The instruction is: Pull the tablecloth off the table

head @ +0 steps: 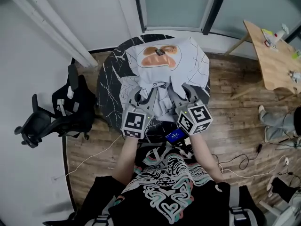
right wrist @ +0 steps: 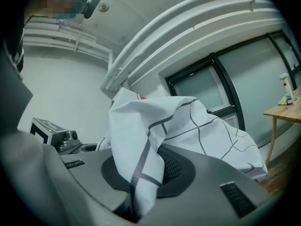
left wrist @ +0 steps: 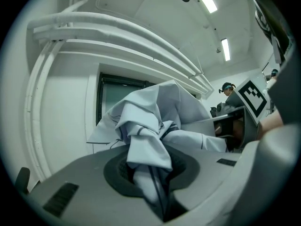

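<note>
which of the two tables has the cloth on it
The round black marble table, directly ahead of the person: the pale tablecloth lies bunched on it. The wooden table at the right holds only small items.

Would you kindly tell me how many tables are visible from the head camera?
2: a round black marble-patterned table, centre, under the pale tablecloth, and a light wooden table at the upper right. Others may be out of view.

We find the tablecloth on the worktop, its near edge caught in the left gripper and the right gripper, side by side. A chair stands left of the worktop, a window behind it, a side worktop far right.
</note>
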Motion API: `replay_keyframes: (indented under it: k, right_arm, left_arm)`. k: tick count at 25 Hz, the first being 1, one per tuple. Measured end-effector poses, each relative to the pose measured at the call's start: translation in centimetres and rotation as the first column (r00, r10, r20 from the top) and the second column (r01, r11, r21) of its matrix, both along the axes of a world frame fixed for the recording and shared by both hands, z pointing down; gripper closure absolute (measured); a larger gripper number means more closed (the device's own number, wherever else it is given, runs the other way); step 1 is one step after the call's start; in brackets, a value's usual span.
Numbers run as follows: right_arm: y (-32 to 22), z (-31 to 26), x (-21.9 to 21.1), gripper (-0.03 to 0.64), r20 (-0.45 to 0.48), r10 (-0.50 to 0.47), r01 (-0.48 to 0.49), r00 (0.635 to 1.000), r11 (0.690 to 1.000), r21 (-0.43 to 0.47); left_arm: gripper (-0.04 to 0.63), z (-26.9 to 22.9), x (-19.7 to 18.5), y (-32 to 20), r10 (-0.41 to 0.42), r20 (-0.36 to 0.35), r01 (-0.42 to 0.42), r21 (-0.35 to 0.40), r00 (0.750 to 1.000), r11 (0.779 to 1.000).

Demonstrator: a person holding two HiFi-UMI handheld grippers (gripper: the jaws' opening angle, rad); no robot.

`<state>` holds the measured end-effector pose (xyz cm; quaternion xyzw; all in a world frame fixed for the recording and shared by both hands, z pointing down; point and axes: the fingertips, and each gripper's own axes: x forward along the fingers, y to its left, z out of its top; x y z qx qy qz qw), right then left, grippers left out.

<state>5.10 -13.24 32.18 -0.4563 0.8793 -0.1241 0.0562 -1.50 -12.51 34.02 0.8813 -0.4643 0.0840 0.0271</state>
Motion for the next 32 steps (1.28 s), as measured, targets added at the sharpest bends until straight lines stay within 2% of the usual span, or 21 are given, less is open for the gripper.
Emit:
replay_keyframes:
  k: [4,19,32]
  right_arm:
    - [-0.11,-0.39,-0.10,0.535,-0.010,0.004,-0.003,1.000,1.000,0.019]
    - [-0.38,-0.49,-0.31,0.540,-0.022,0.036,-0.036,0.999,0.999,0.029]
    - [-0.28,-0.08,-0.21,0.540,-0.017,0.041,-0.041,0.999,0.999,0.008]
  left_arm:
    - [0.515,-0.52,-0.03,-0.19,-0.002,-0.010,0.002,0.019,1.000,1.000]
    - [0.515,-0.44,-0.19,-0.66,0.021,-0.006,-0.020,0.012,1.000,1.000]
    - [0.515,-0.07,-0.10,-0.60,0.031,0.007,-0.031,-0.006,1.000,1.000]
